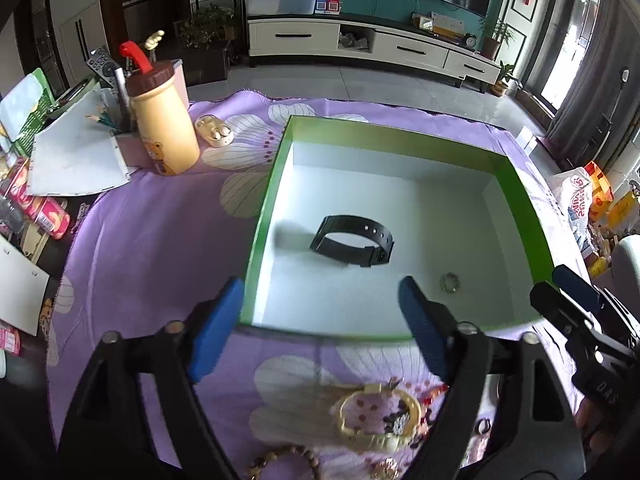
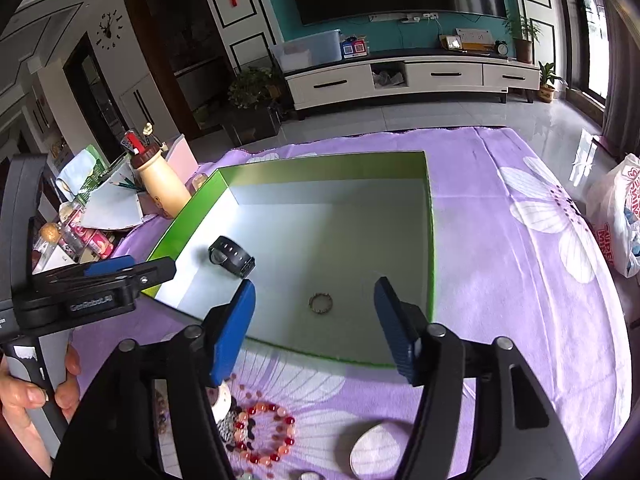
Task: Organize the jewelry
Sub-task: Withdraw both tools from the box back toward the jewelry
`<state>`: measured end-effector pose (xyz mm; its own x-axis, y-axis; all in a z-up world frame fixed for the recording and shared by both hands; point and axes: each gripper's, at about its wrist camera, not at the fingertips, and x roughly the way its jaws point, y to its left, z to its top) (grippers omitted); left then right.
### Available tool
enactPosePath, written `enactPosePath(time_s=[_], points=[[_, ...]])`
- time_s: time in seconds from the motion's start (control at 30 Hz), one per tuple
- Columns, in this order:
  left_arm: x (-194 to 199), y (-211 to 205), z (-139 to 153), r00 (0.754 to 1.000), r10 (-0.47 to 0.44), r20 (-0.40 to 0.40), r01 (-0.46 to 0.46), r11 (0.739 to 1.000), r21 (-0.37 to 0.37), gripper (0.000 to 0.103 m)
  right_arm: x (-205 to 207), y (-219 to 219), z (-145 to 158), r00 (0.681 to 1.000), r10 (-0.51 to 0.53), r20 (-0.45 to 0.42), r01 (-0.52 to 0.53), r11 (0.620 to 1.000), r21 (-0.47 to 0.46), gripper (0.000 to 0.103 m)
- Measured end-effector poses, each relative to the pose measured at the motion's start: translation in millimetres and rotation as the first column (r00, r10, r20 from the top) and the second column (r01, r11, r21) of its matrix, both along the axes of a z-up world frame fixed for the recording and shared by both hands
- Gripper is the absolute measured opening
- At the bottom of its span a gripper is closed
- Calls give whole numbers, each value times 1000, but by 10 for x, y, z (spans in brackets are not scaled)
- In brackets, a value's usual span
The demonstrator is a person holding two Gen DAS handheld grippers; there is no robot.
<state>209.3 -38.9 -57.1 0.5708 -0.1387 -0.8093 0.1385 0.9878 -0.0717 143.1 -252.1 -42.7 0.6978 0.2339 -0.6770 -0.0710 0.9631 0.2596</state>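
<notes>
In green box [image 1: 524, 216]: black watch [image 1: 352, 242], ring [image 2: 320, 303]; both tools [image 1: 320, 316] [image 2: 314, 320] wide, empty; bracelets outside.

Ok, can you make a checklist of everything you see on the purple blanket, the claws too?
Surface: purple flowered cloth, covering the table.
Job's things: green box holds a black watch and a small ring; gold watch, wooden bead bracelet and red bead bracelet lie outside on the cloth.
Clutter: bear bottle, earbud case, papers, snack bag.
Grippers: left claw open, empty; right claw open, empty.
Cables: nothing seen on the cloth.
Surroundings: TV cabinet, plants.
</notes>
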Motion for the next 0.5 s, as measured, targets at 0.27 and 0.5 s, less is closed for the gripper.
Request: enactPosePath(time_s=[0.27, 0.5], points=[[-392, 304, 127, 999, 0, -43, -5, 993, -117, 101, -284, -209, 166, 999, -24, -33, 28, 991, 133, 72], [-818, 527, -41, 997, 5, -75, -14, 993, -115, 101, -841, -4, -123, 994, 70, -85, -67, 997, 34, 72]])
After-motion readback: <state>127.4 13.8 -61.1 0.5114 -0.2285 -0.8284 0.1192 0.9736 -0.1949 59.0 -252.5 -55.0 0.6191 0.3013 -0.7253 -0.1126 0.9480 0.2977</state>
